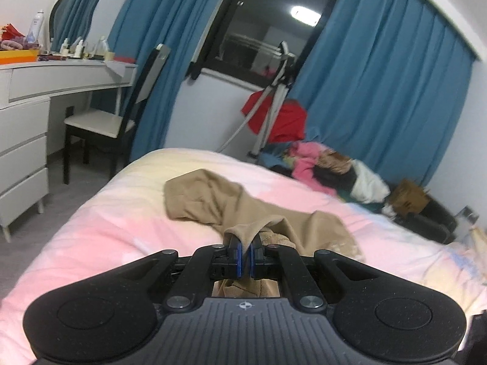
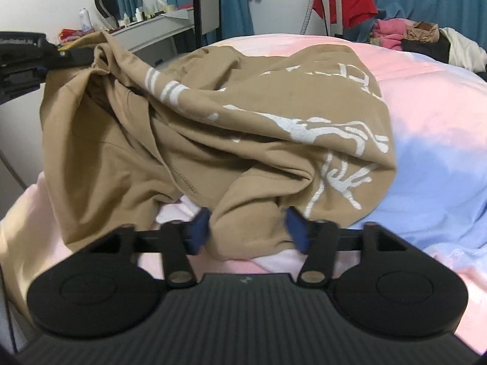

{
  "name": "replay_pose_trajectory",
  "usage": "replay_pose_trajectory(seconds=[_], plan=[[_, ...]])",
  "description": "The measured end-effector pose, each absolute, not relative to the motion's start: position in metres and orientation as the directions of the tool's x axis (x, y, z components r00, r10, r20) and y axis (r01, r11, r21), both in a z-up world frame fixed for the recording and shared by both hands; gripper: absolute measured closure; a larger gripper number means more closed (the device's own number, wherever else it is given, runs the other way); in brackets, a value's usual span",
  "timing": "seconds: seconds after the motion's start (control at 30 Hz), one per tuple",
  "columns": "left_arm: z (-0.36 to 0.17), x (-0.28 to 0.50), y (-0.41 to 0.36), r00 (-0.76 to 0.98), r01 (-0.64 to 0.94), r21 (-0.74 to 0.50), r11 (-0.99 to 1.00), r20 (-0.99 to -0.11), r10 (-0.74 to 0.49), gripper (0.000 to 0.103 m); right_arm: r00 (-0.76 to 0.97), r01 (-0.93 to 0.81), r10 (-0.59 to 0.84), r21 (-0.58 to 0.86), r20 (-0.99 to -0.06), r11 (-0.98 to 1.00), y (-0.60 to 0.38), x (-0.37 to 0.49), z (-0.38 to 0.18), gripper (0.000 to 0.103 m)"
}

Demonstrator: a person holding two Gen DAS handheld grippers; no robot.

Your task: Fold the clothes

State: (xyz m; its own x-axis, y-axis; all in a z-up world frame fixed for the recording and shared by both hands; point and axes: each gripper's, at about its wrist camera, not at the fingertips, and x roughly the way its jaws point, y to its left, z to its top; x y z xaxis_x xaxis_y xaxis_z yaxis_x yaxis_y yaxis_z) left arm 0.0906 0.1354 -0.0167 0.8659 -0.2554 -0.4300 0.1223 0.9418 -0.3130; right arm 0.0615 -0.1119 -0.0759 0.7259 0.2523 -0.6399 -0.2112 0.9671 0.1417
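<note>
A tan T-shirt point(image 2: 170, 140) with a white print lies crumpled on the pink and blue bedspread point(image 2: 432, 164). My right gripper point(image 2: 248, 229) is low over its near edge. A thick fold of the tan cloth sits between its blue pads point(image 2: 197, 231), which flank it without squeezing it. In the left wrist view the same shirt point(image 1: 210, 200) stretches away across the bed, and my left gripper point(image 1: 245, 251) is shut on a bunched piece of it. From the right wrist view that left gripper point(image 2: 88, 60) shows at the far left, lifting a corner of the shirt.
A heap of mixed clothes point(image 1: 328, 167) lies at the bed's far right. Beyond the bed stand a tripod point(image 1: 274, 100) draped with red cloth, blue curtains point(image 1: 380, 85), a chair point(image 1: 115, 115) and a white dressing table point(image 1: 36, 91) on the left.
</note>
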Motion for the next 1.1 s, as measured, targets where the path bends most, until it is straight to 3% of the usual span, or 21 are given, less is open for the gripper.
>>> replay_pose_trajectory(seconds=[0.07,0.13,0.33,0.57,0.7,0.83,1.0,1.1], plan=[[-0.021,0.102,0.128,0.860,0.105,-0.280,0.954,-0.457,-0.229,0.098,0.741,-0.201,0.243,0.138,-0.626,0.970,-0.116,0.056,-0.070,0.074],[-0.023,0.104,0.126,0.853,0.097,-0.264,0.960,-0.474,-0.217,0.098,0.767,-0.178,0.236,0.155,-0.596,0.972,-0.126,0.052,-0.059,0.079],[-0.027,0.106,0.118,0.833,0.123,-0.241,0.963,-0.501,-0.232,0.097,0.844,-0.102,0.207,0.231,-0.495,0.968,-0.169,0.033,-0.031,0.081],[-0.032,0.104,0.096,0.812,0.176,-0.177,0.968,-0.530,-0.245,0.097,0.836,-0.066,0.268,0.396,-0.479,0.916,-0.210,0.031,-0.024,0.081],[-0.019,0.086,0.090,0.831,0.263,-0.184,0.947,-0.456,-0.319,0.097,0.843,-0.064,0.301,0.474,-0.445,0.878,-0.230,0.025,-0.016,0.081],[-0.004,0.067,0.090,0.813,0.382,-0.273,0.883,-0.356,-0.461,0.097,0.867,-0.048,0.276,0.483,-0.414,0.874,-0.247,0.015,-0.007,0.081],[-0.002,0.063,0.092,0.767,0.444,-0.339,0.830,-0.335,-0.547,0.097,0.873,0.089,0.198,0.544,-0.447,0.835,-0.268,0.020,-0.022,0.079],[-0.014,0.074,0.086,0.721,0.424,-0.339,0.840,-0.435,-0.540,0.097,0.838,0.223,0.123,0.541,-0.532,0.811,-0.274,0.028,-0.039,0.077]])
